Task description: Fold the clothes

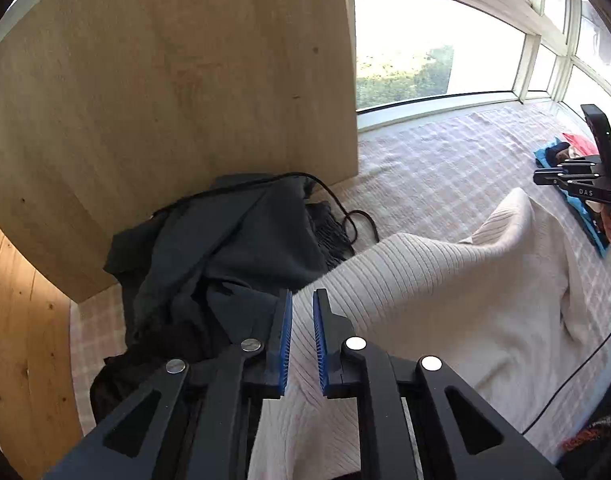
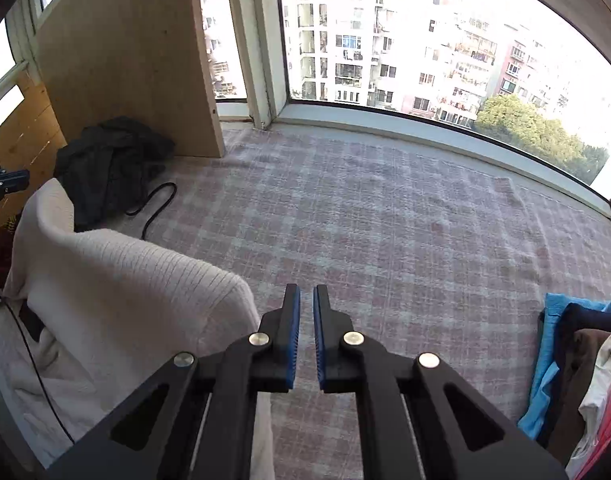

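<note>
A cream ribbed sweater [image 1: 445, 292] stands up in a raised ridge over the checked cloth [image 1: 445, 152]. My left gripper [image 1: 302, 300] hovers at the ridge's near end. Its blue pads [image 1: 286, 340] are a narrow gap apart, and through the gap only the sweater's surface beneath shows. In the right wrist view the sweater [image 2: 117, 280] rises just left of my right gripper [image 2: 306, 294]. That gripper's pads [image 2: 293, 336] are slightly apart, with only checked cloth [image 2: 385, 220] showing between them. The right gripper [image 1: 545, 178] also appears beside the ridge's far peak.
A heap of dark clothes [image 1: 209, 248] and a black cable [image 1: 357, 216] lie against a wooden panel [image 1: 165, 100]. Folded blue, brown, white and pink garments [image 2: 577, 360] are stacked at the right. Windows [image 2: 425, 40] border the far edge. A thin cable [image 2: 33, 360] crosses the sweater.
</note>
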Demonstrator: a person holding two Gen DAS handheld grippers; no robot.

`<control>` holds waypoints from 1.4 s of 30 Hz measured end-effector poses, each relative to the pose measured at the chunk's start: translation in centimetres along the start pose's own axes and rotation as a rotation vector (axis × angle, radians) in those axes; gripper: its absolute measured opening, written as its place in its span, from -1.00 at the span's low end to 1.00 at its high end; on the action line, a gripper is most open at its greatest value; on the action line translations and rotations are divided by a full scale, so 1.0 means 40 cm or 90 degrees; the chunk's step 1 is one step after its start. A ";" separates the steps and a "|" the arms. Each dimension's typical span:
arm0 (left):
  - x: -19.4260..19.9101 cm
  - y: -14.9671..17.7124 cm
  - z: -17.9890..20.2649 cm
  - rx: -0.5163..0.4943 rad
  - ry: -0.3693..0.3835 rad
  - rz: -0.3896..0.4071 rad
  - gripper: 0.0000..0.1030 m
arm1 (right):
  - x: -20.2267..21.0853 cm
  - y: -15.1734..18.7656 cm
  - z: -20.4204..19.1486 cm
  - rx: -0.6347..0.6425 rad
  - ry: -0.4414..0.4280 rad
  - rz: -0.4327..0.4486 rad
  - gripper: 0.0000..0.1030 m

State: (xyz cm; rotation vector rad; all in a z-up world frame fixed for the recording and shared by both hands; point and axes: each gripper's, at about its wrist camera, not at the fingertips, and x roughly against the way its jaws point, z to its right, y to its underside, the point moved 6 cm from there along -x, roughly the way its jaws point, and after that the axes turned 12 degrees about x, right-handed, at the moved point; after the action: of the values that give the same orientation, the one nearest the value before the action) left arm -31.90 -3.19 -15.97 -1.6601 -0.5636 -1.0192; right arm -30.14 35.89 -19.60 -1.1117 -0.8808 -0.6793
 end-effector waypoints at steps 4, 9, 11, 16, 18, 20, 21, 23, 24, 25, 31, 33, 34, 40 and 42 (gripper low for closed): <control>0.017 0.065 -0.004 0.007 -0.003 -0.038 -0.08 | -0.002 0.066 0.020 -0.049 -0.061 -0.063 -0.84; 0.123 0.258 0.038 -0.001 0.083 -0.082 0.02 | 0.131 0.229 -0.193 -0.025 -0.229 -0.066 -0.32; 0.153 0.351 0.055 -0.001 0.109 -0.109 0.06 | 0.166 0.299 -0.303 -0.009 -0.271 -0.082 -0.22; 0.141 0.536 0.113 -0.032 0.109 -0.169 0.11 | 0.156 0.394 -0.474 0.026 -0.259 -0.116 -0.22; 0.118 0.577 0.127 -0.040 0.111 -0.187 0.11 | 0.136 0.413 -0.486 0.023 -0.227 -0.131 -0.22; 0.091 0.608 0.134 -0.050 0.102 -0.204 0.11 | 0.138 0.435 -0.459 0.003 -0.171 -0.141 -0.22; 0.083 0.619 0.135 -0.055 0.097 -0.208 0.11 | 0.154 0.448 -0.433 -0.020 -0.148 -0.137 -0.22; 0.084 0.630 0.138 -0.055 0.099 -0.207 0.11 | 0.178 0.489 -0.394 -0.073 -0.144 -0.145 -0.19; 0.086 0.634 0.139 -0.052 0.103 -0.205 0.11 | 0.184 0.511 -0.382 -0.098 -0.152 -0.154 -0.12; 0.093 0.632 0.140 -0.045 0.113 -0.200 0.11 | 0.181 0.529 -0.376 -0.115 -0.156 -0.164 -0.04; 0.127 0.619 0.134 -0.034 0.116 -0.179 0.11 | 0.154 0.575 -0.348 -0.219 -0.153 -0.189 0.03; 0.138 0.617 0.131 -0.030 0.119 -0.171 0.11 | 0.136 0.574 -0.359 -0.230 -0.182 -0.198 0.05; 0.141 0.617 0.130 -0.027 0.119 -0.168 0.11 | 0.130 0.567 -0.364 -0.228 -0.184 -0.192 0.13; 0.162 0.627 0.121 -0.023 0.107 -0.158 0.11 | 0.129 0.520 -0.378 -0.199 -0.221 -0.123 -0.86; 0.176 0.636 0.112 -0.014 0.100 -0.152 0.11 | 0.145 0.505 -0.359 -0.206 -0.252 -0.092 -0.86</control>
State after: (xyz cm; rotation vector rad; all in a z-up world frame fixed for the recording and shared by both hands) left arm -6.84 -8.26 -23.94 -1.5394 -0.6586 -1.3208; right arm -6.87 28.35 -26.61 -1.5152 -1.2262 -0.7516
